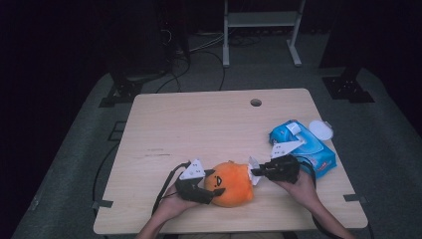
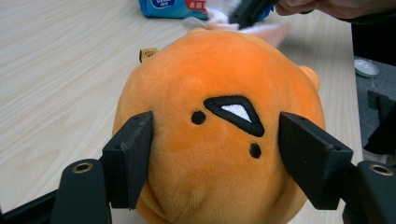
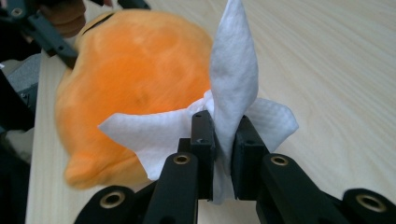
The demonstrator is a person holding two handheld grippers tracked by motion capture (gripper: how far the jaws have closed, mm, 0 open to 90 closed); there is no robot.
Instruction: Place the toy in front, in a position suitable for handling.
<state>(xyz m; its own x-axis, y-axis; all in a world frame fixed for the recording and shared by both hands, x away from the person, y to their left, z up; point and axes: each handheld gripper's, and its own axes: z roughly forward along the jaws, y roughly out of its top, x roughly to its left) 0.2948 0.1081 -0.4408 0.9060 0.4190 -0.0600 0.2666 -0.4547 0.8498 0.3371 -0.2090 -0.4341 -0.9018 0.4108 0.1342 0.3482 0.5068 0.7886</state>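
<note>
Left claw point(image 2: 212, 154) clamped on plush point(image 2: 219, 116), right claw point(image 3: 224, 154) pinching wipe point(image 3: 233, 79) at its three o'clock; wiping begun, unfinished.

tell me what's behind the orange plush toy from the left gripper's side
Behind the plush toy, the white wipe pinched by the right gripper, and a blue wipes pack. The plush covers the table directly behind.

left hand-held gripper point(image 1: 211, 185): jaws wide apart, pressed on both sides of the plush toy point(image 1: 233, 183) | right hand-held gripper point(image 1: 256, 173): jaws nearly closed, pinching a white wipe point(image 3: 233, 84) | forearms low
</note>
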